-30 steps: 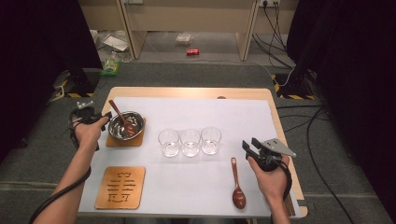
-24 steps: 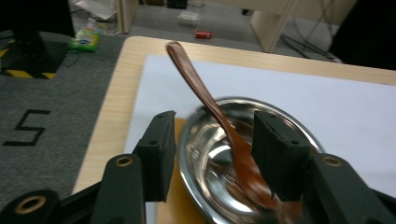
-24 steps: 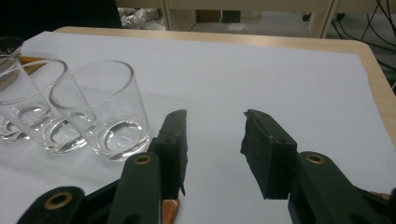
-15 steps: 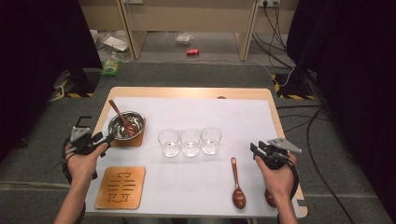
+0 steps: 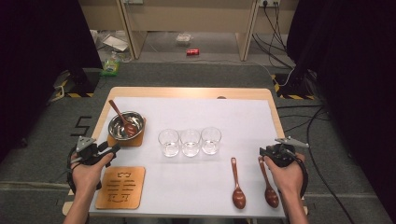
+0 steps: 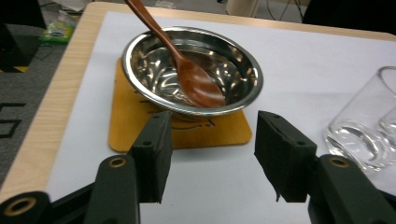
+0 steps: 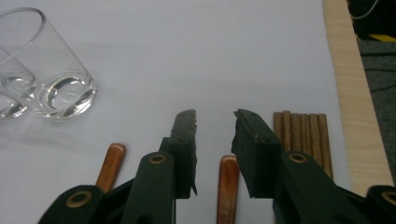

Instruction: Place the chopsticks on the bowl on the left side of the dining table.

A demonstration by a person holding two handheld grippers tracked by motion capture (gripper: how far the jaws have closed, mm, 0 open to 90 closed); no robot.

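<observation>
A steel bowl (image 5: 125,125) (image 6: 154,70) stands on a wooden coaster (image 6: 126,130) at the left, with a brown wooden spoon (image 5: 122,119) (image 6: 187,79) resting in it. My left gripper (image 5: 112,148) (image 6: 212,121) is just short of the bowl and open; its jaws have just been opening, with nothing between them. Two more wooden spoons (image 5: 237,184) (image 5: 267,179) lie at the front right. My right gripper (image 5: 262,151) (image 7: 215,114) hovers over the handle end (image 7: 228,186) of the right one. Its jaws have just been closing, and the handle lies below the gap untouched.
Three clear glasses (image 5: 189,141) stand in a row at the table's middle; the nearest glass (image 7: 56,84) is ahead and left of my right gripper. A cut-out wooden coaster (image 5: 120,186) lies at the front left. A bundle of brown sticks (image 7: 302,135) lies near the right table edge (image 7: 345,93).
My left gripper drew back from the bowl toward the near left corner. A second spoon now shows on the table beside my right hand, which shifted slightly right.
</observation>
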